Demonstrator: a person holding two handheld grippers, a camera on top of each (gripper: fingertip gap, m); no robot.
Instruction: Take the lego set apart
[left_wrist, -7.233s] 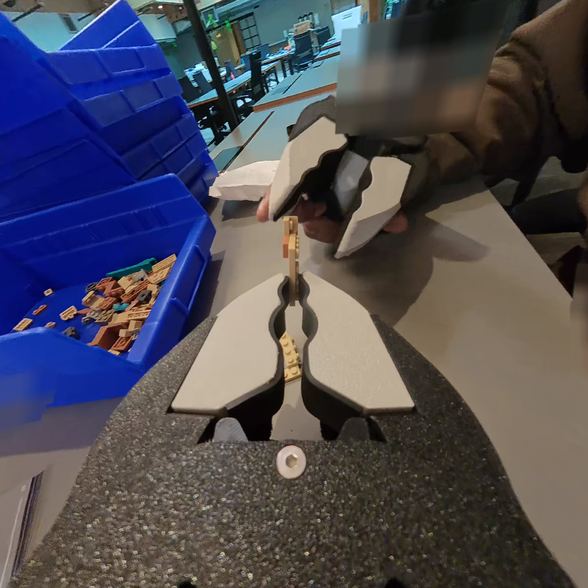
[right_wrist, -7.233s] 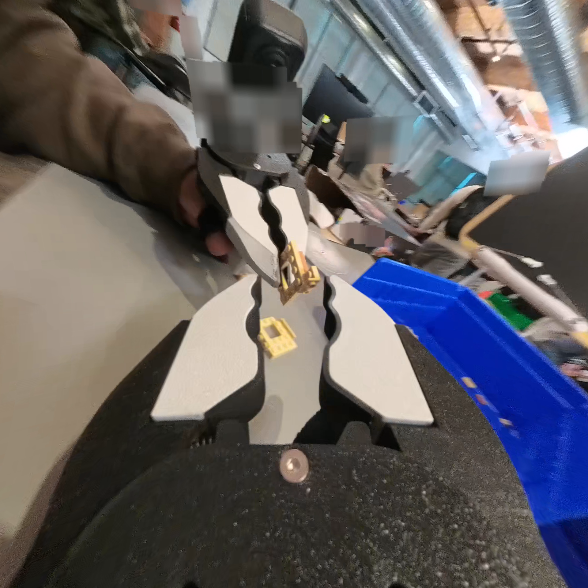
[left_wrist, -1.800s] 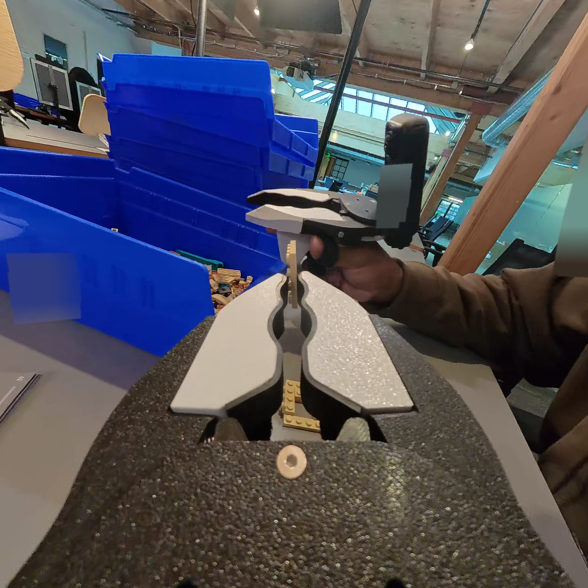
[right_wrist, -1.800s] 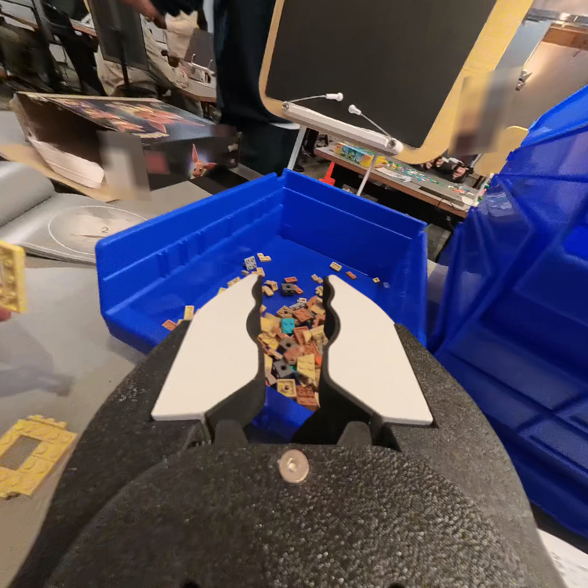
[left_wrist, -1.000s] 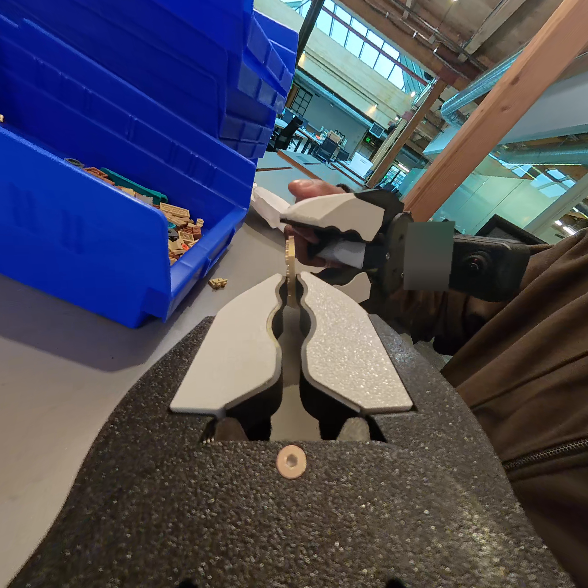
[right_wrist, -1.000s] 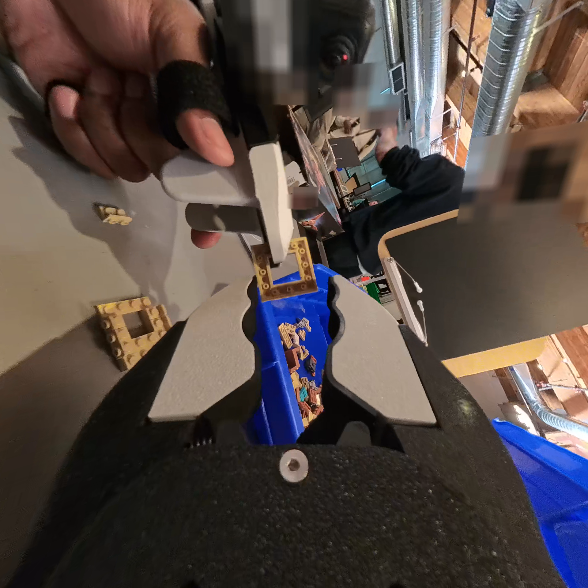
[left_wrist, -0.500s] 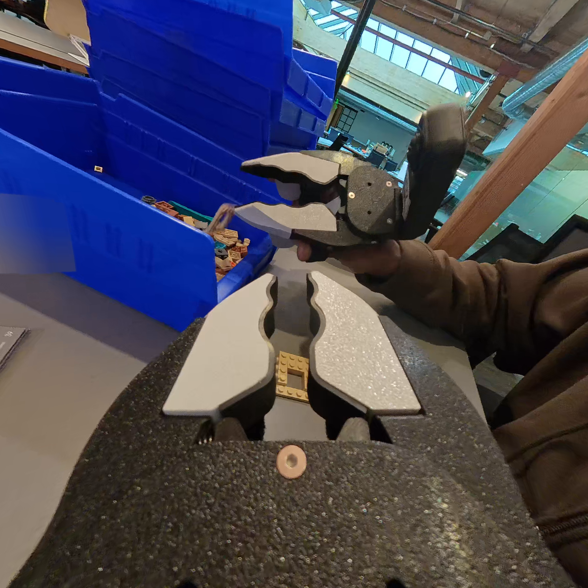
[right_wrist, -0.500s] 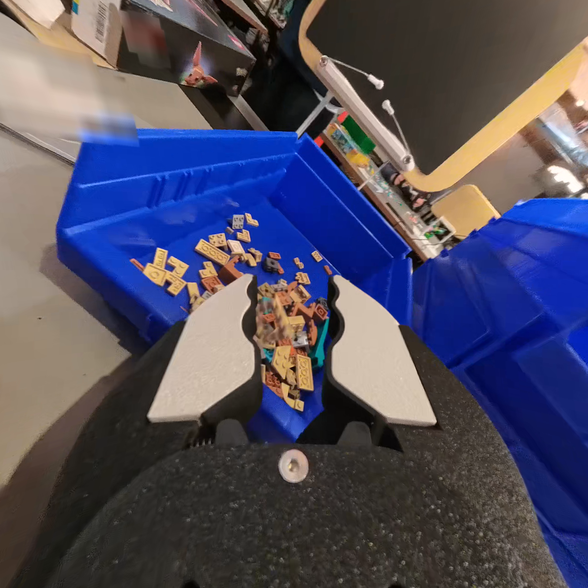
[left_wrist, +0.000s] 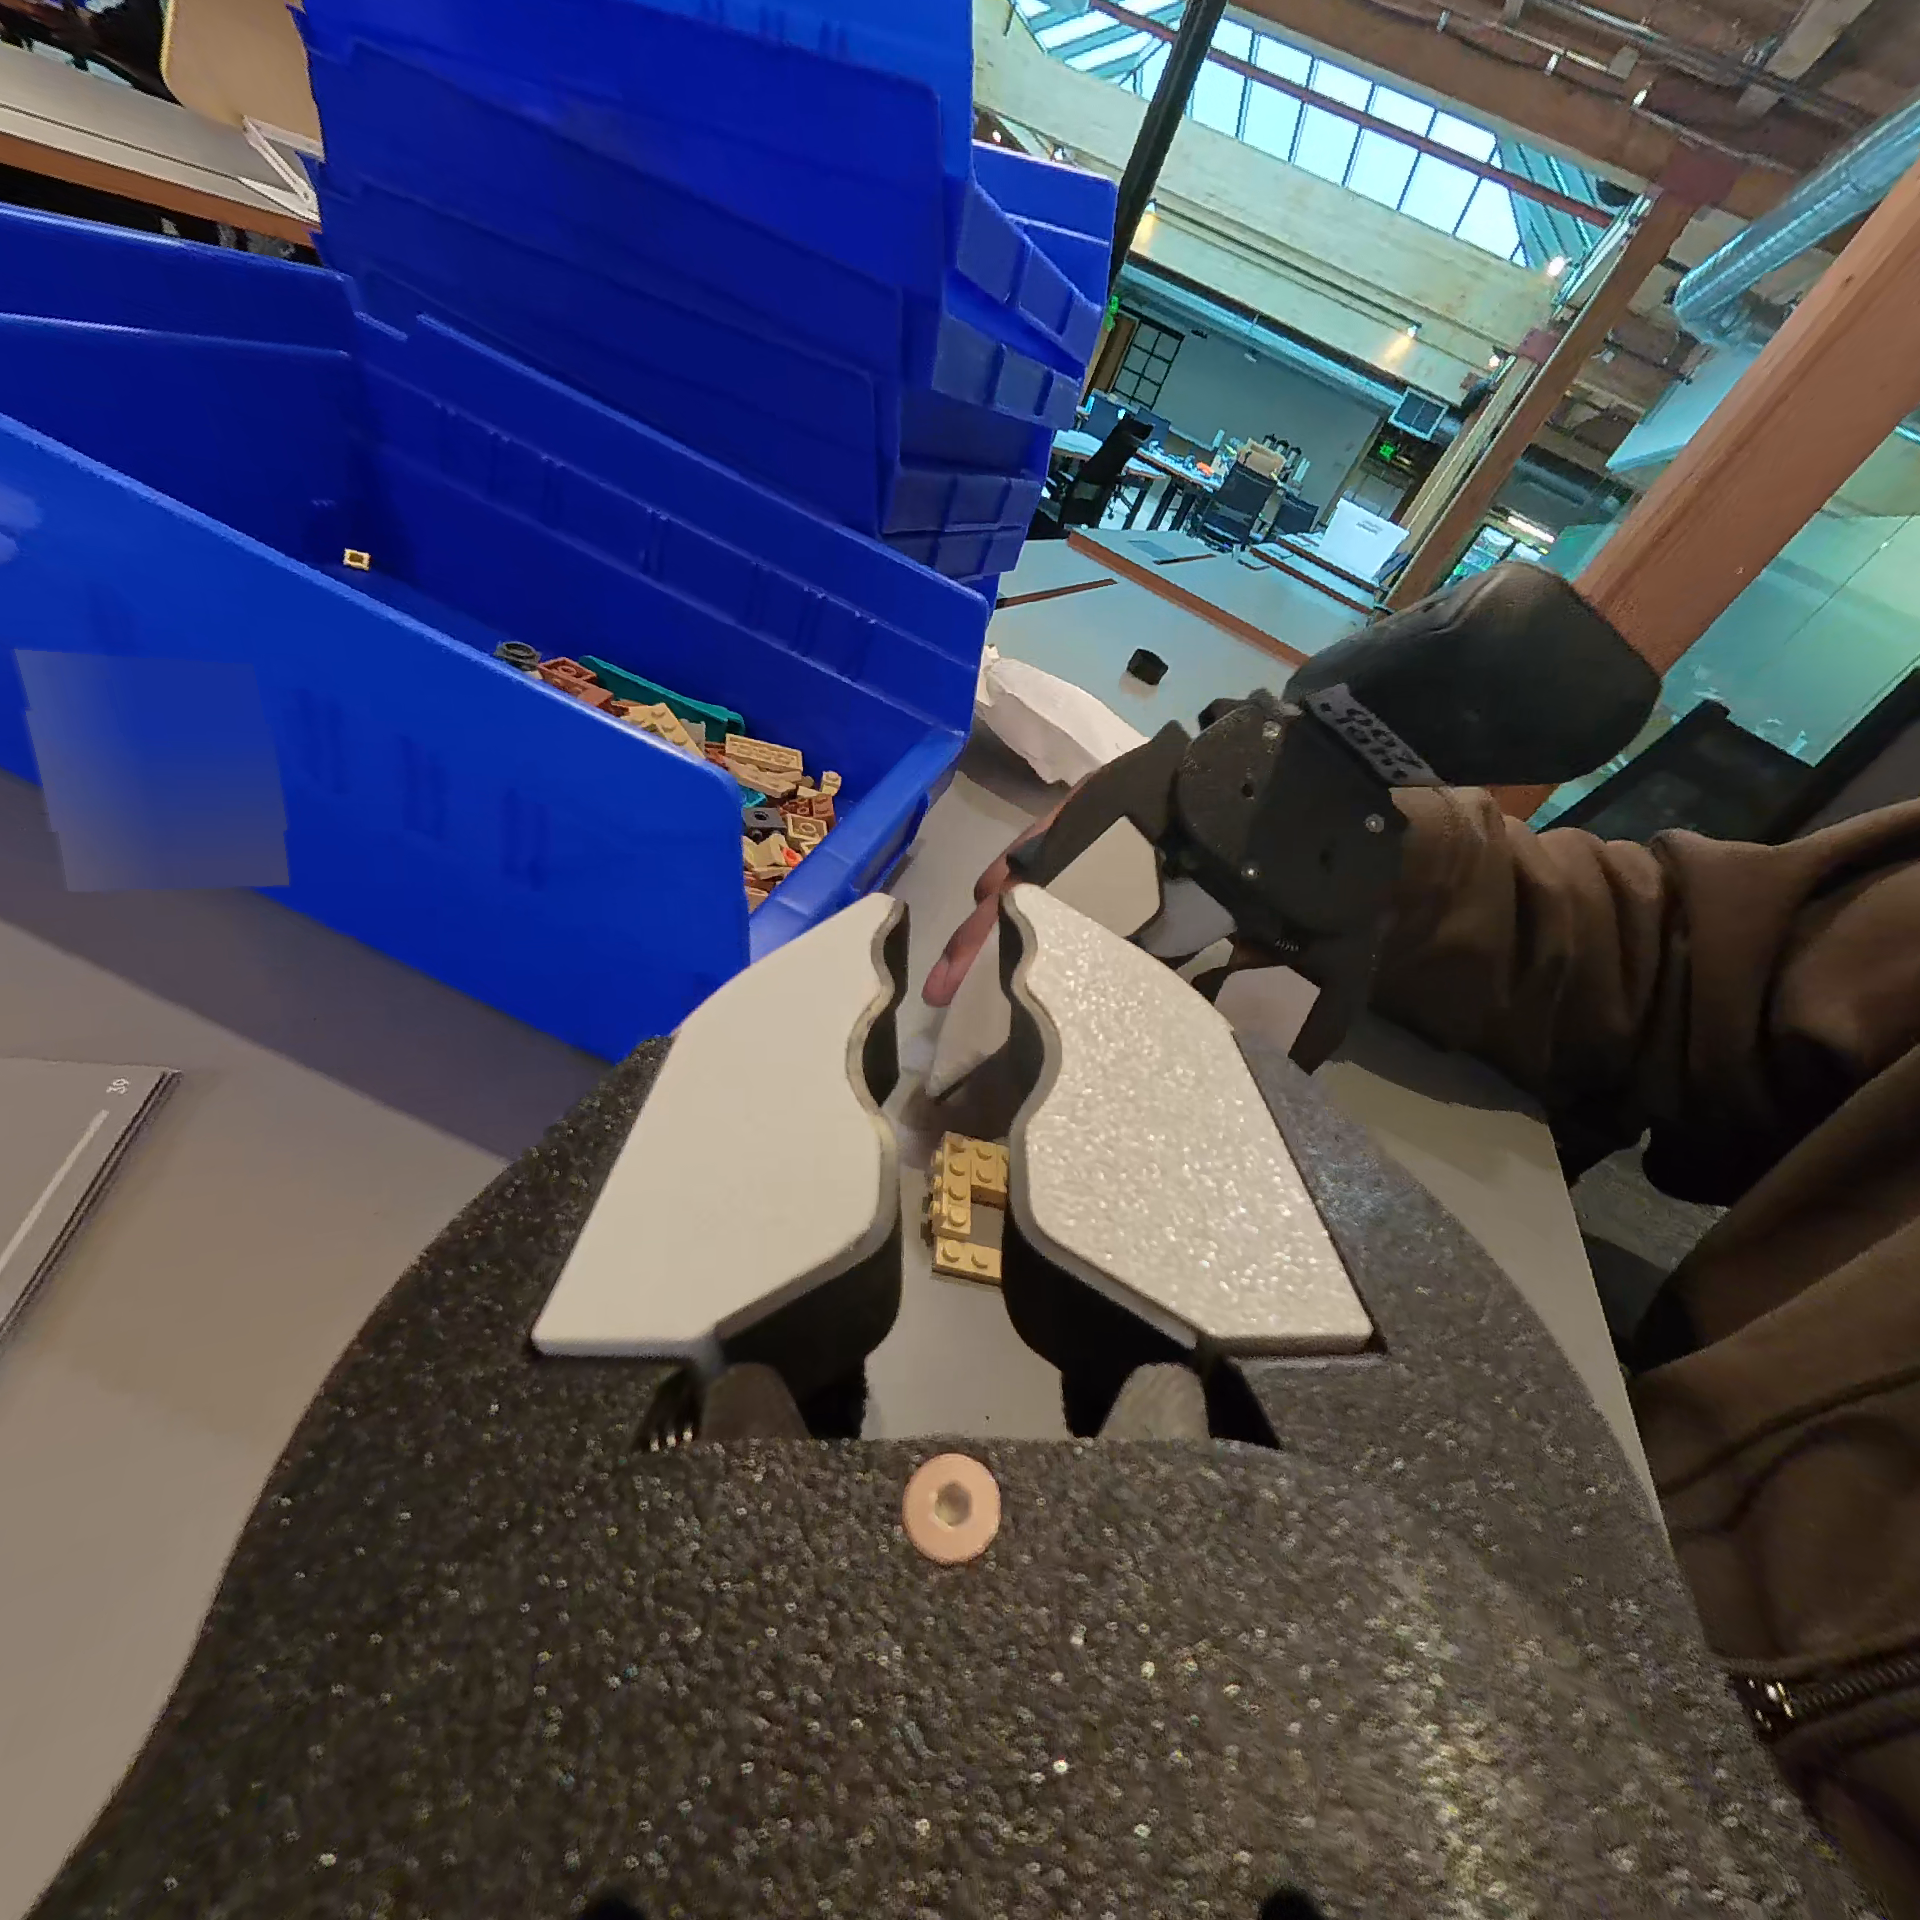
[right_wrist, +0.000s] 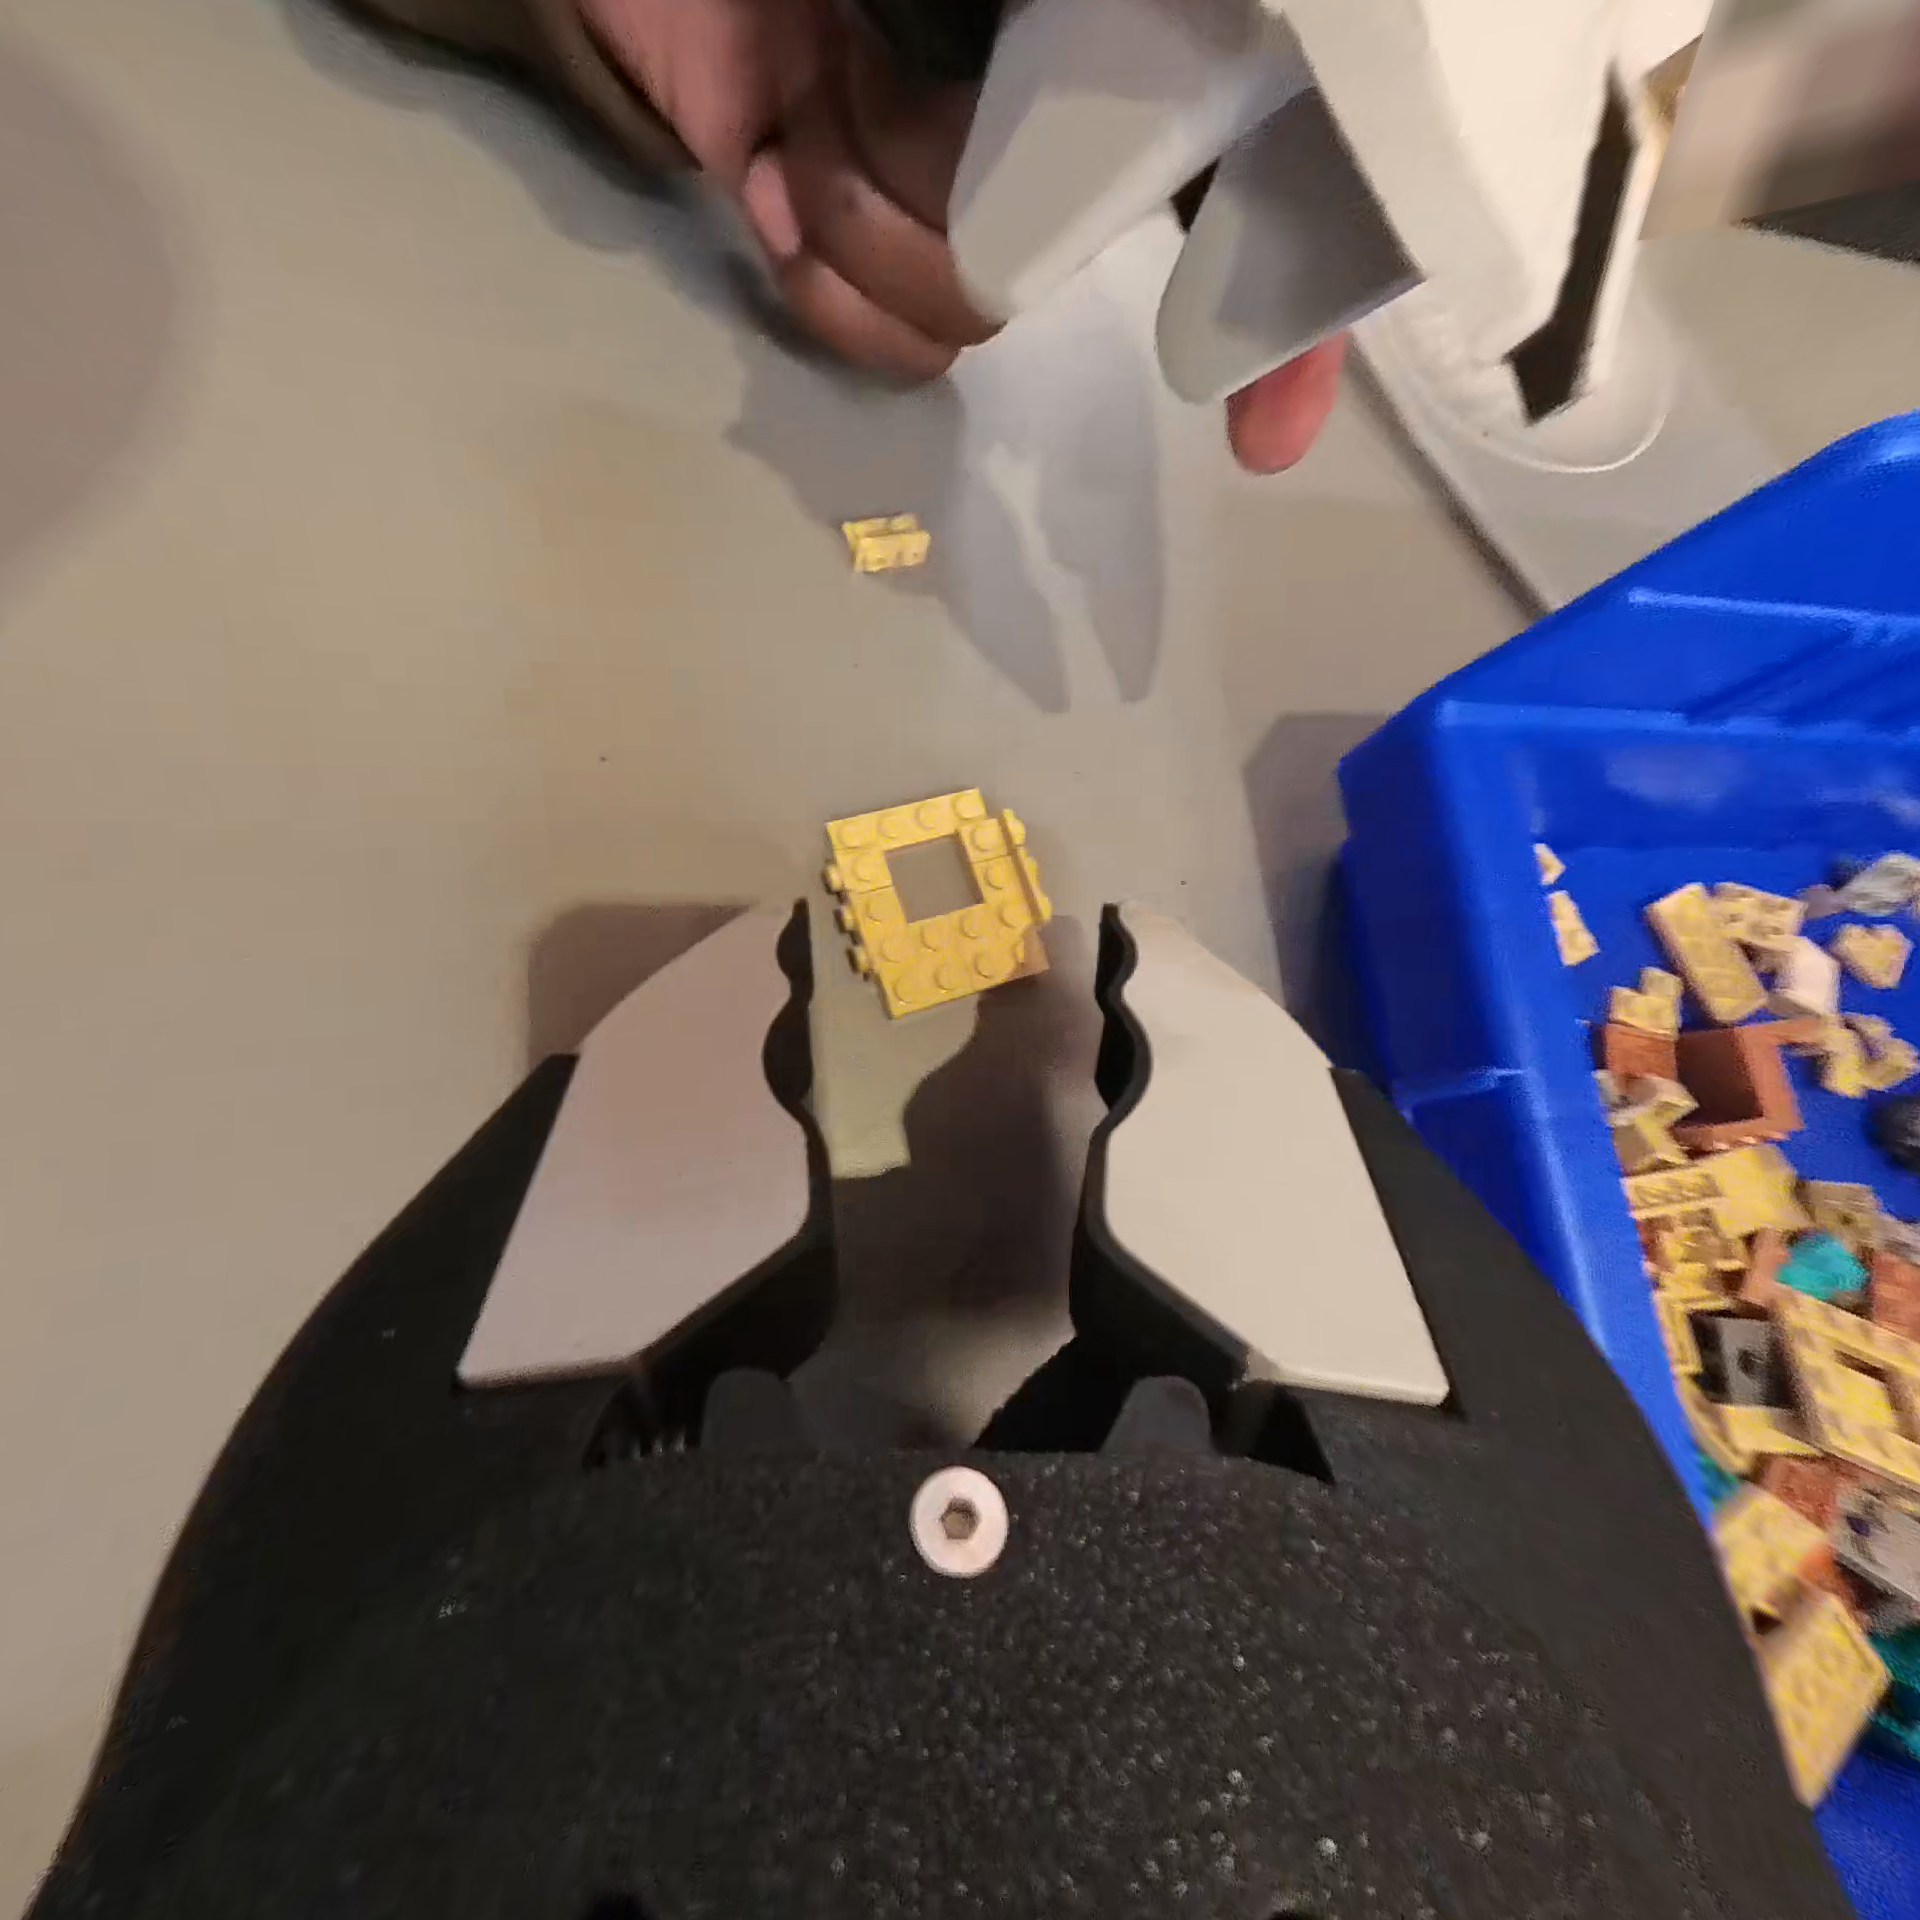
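Your right gripper (right_wrist: 951, 925) has swung from over the blue bin (right_wrist: 1558, 935) down to the yellow frame (right_wrist: 935, 914) on the table (right_wrist: 312, 727) beside it, both grippers empty with fingers apart, so a skewed squeeze could flick it toward the bin.

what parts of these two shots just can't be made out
- Left wrist view: the tan square frame of studded plates on the grey table is mostly hidden by the left tool and its fingers.
- Left wrist view: the right tool shows only one pale finger; a sleeve and the left tool cover the rest.
- Right wrist view: the loose bricks in the blue plastic bin are motion-blurred and cut off by the right edge.
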